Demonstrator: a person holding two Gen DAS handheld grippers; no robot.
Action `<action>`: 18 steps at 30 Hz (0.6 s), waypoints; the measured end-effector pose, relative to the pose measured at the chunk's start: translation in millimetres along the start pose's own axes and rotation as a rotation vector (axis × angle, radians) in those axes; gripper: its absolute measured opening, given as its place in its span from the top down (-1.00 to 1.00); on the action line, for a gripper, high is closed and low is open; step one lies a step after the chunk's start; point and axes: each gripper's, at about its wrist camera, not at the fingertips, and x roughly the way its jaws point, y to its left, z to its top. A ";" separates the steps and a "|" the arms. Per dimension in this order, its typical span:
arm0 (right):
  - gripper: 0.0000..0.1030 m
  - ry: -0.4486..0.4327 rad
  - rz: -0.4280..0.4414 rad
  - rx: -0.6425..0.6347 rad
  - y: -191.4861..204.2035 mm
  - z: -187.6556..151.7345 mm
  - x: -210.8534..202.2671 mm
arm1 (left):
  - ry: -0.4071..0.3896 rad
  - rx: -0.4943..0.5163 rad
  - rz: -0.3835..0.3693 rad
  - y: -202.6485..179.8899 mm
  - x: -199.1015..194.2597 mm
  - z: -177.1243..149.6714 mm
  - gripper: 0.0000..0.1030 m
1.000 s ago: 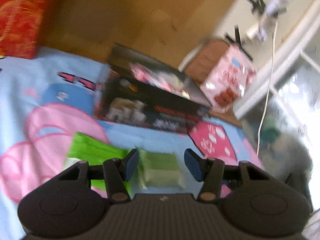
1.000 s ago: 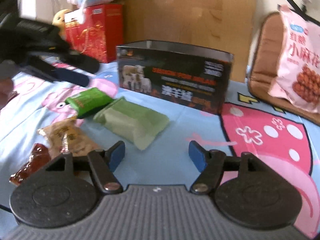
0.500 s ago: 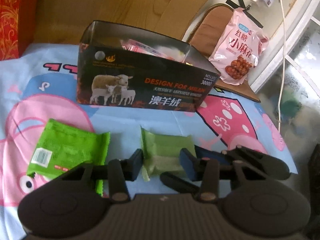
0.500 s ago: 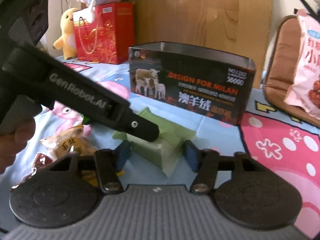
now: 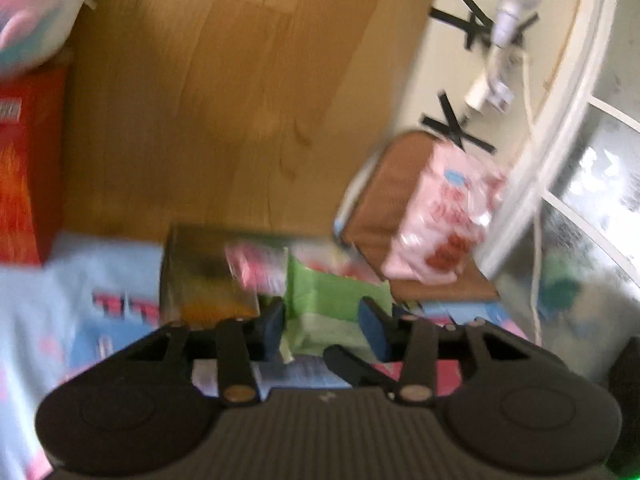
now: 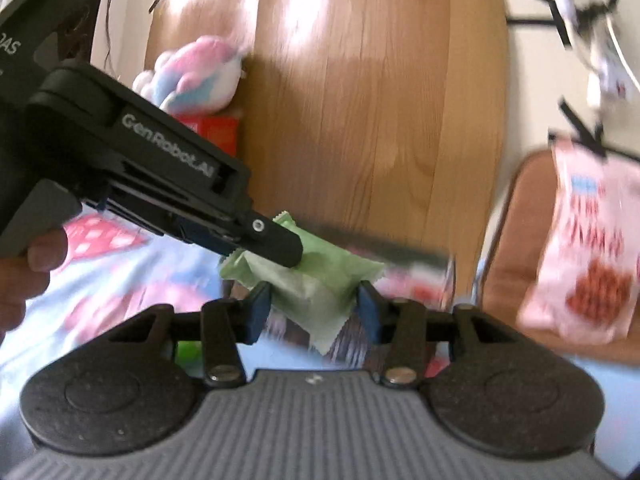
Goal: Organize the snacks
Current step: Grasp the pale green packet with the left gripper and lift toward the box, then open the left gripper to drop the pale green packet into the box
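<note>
A pale green snack packet (image 5: 336, 300) hangs in the air in front of the dark open box (image 5: 200, 280). My left gripper (image 5: 323, 330) has it between its blue pads, which touch it while the jaws are opening a little. In the right wrist view the same packet (image 6: 320, 284) sits between the pads of my right gripper (image 6: 313, 312), whose jaws are closing on its two sides. The left gripper's finger (image 6: 276, 242) presses on the packet's top left end. The box rim (image 6: 400, 256) shows blurred just behind, with pink packets inside.
A pink snack bag (image 6: 588, 248) leans on a brown chair (image 5: 384, 200) at the right. A red gift bag (image 5: 24, 168) and a plush toy (image 6: 196, 76) stand at the back left. A bright green packet (image 6: 188, 350) lies on the cartoon sheet (image 5: 48, 300). A person's hand holds the left gripper.
The pale green packet lay on the sheet before; now it is lifted off it, toward the box. Both grippers rose with it, and the right jaws narrowed onto it.
</note>
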 end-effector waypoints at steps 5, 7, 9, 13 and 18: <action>-0.12 0.058 -0.101 -0.018 -9.1 7.3 39.3 | 0.075 -0.058 0.011 14.8 30.8 3.6 0.09; -0.12 0.040 -0.056 0.064 -18.1 1.4 21.4 | 0.041 -0.054 -0.021 19.3 12.8 -7.4 0.07; -0.12 0.036 -0.005 0.147 -27.2 -9.6 -0.5 | 0.010 -0.063 -0.033 29.0 -10.0 -19.8 0.05; -0.11 0.142 0.195 0.329 -29.2 -37.0 -21.1 | -0.013 -0.162 0.051 72.6 -42.5 -43.3 0.00; -0.10 0.287 0.352 0.406 -1.5 -47.9 -7.0 | 0.024 -0.313 0.172 124.7 -57.2 -65.1 0.00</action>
